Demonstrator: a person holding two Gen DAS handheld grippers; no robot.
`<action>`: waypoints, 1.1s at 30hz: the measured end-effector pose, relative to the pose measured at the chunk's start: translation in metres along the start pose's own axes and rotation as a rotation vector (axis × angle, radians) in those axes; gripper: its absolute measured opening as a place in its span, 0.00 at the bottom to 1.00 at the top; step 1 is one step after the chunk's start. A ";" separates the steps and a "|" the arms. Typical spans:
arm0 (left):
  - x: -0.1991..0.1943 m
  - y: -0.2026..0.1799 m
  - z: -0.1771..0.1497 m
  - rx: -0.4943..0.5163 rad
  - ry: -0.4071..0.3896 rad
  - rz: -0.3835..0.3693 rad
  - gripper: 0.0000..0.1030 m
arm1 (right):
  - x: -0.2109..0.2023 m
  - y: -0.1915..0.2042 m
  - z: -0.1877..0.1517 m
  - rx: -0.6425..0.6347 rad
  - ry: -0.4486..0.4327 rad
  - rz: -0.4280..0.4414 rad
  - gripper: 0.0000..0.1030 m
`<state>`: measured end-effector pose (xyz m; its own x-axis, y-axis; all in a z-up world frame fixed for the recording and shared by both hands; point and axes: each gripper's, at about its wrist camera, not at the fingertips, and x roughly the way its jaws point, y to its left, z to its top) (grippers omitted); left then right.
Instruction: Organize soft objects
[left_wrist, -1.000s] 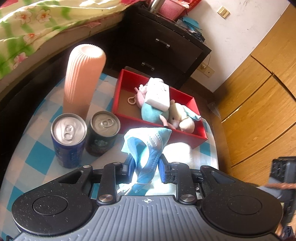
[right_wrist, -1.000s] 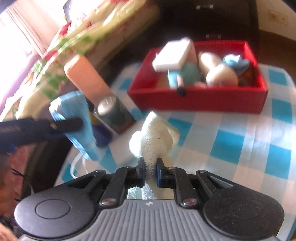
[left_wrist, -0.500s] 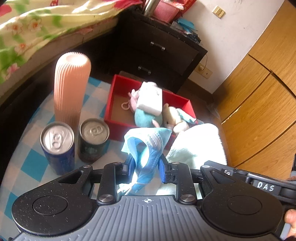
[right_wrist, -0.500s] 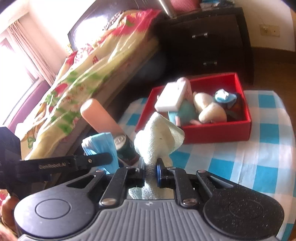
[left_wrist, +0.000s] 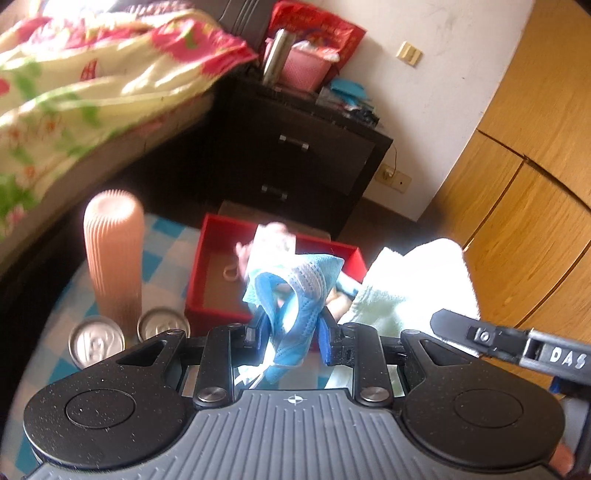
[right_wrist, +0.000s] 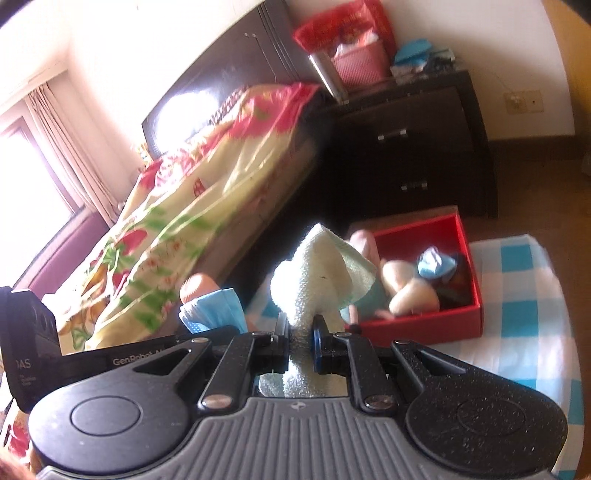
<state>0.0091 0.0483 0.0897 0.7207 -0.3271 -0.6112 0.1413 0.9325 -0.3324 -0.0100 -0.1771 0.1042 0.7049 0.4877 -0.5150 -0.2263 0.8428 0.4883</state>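
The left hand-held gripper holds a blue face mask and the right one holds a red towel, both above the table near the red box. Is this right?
Not quite. The towel in the right hand-held gripper is pale green-white, not red, as the right wrist view shows. The left hand-held gripper does hold the blue face mask near the red box.

bed (right_wrist: 192, 192) floral cover | dark nightstand (right_wrist: 410, 147) | curtained window (right_wrist: 33, 147) sunlit

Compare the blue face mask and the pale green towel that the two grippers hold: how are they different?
Colour: the face mask is blue, the towel pale green, almost white.
Texture: the mask is thin, with a pleated sheet and loops; the towel is thick, fluffy terry.
Holder: the left gripper pinches the mask, the right gripper the towel.
Shared: both are soft, crumpled, and held up in front of the red box.
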 end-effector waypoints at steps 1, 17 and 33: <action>0.000 -0.004 0.001 0.014 -0.009 0.003 0.26 | -0.002 0.001 0.002 0.001 -0.010 0.004 0.00; 0.010 -0.033 0.017 0.102 -0.081 0.052 0.27 | -0.017 0.007 0.030 0.009 -0.132 0.037 0.00; 0.043 -0.035 0.036 0.123 -0.086 0.101 0.27 | 0.001 -0.017 0.054 0.045 -0.171 -0.019 0.00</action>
<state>0.0592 0.0072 0.1012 0.7899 -0.2218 -0.5717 0.1438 0.9733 -0.1790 0.0309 -0.2027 0.1334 0.8138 0.4227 -0.3988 -0.1840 0.8384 0.5130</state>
